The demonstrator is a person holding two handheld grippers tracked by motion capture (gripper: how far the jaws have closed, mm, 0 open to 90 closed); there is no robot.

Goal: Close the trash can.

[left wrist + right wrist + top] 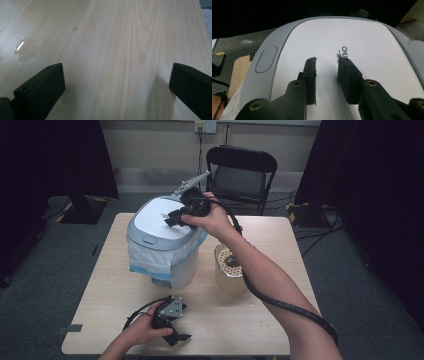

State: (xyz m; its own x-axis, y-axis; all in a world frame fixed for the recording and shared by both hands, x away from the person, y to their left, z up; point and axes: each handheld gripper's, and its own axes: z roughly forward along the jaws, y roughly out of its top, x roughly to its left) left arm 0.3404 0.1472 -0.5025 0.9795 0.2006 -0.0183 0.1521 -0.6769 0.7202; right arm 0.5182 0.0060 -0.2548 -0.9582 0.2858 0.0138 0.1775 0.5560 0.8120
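1. The bin (162, 242) stands upright near the surface's (260, 320) far left corner, its lid (324, 45) shut and the lid button (265, 58) facing the near edge.
2. The right gripper (327, 63) rests over the lid, jaws clenched, nothing between them.
3. The left gripper (172, 317) sits by the near edge, jaws released.

I see a pale, matt wood-grain desk (130, 37) with a glossy wet patch (25, 47). The grey-rimmed plastic bin's smooth white lid (332, 37) has a satin sheen, its thin plastic liner (150, 257) crinkled. My gripper's black fingers (310, 75) look matt plastic.
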